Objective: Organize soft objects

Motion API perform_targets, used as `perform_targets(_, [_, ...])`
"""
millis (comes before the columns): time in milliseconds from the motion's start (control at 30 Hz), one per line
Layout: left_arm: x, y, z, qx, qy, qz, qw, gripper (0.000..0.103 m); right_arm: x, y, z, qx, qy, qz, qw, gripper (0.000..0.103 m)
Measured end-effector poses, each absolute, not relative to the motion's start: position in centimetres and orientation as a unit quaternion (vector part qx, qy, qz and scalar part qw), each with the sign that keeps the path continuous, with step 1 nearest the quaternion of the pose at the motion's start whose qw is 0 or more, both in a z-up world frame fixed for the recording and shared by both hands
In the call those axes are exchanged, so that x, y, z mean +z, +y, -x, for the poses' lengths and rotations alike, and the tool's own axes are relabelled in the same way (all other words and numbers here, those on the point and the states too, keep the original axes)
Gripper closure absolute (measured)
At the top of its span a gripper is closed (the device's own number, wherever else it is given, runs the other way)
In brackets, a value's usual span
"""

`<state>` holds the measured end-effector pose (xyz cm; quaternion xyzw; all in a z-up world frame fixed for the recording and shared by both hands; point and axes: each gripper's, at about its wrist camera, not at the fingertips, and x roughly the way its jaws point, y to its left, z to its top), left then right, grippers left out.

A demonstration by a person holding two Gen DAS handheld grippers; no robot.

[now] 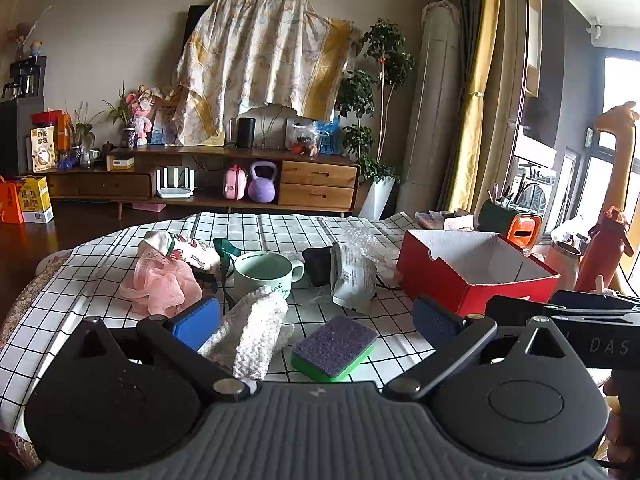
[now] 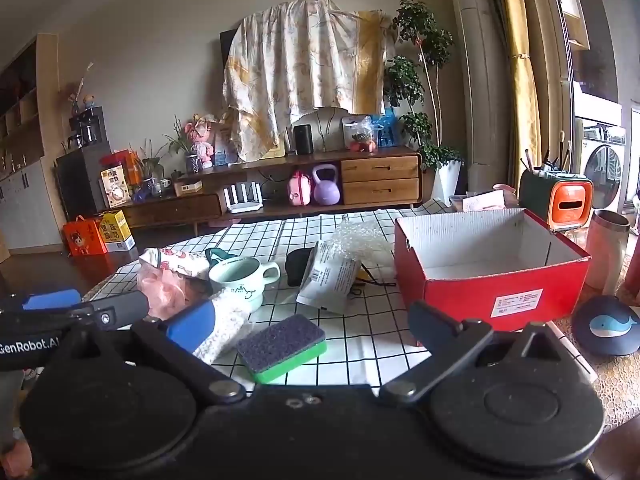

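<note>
- Both tools, left tool (image 1: 316, 316) and right tool (image 2: 312, 320), gape wide, holding nothing.
- Red cardboard box (image 2: 492, 280) sits empty.
- Purple-green sponge (image 2: 282, 348), white knitted cloth (image 1: 256, 328), pink mesh pouf (image 1: 164, 284) await sorting on checked desk (image 1: 280, 228).

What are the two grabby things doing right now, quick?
Left hand-held gripper: open, holding nothing.
Right hand-held gripper: open, holding nothing.

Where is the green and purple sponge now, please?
The sponge lies flat on the checked tablecloth, near its front edge in both wrist views. The white knitted cloth is on its left, and the red box stands further right.
</note>
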<state>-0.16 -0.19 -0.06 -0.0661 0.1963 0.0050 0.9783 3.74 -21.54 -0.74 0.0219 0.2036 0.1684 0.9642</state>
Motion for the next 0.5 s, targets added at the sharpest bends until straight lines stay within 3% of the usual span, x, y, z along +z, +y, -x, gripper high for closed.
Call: perform_targets(500, [-0.28,-0.16,0.09,0.005,0.197,0.064,0.978,0.000,-0.79,-21.48,-3.71,0.169,0.203,-0.022,0.964,0.000])
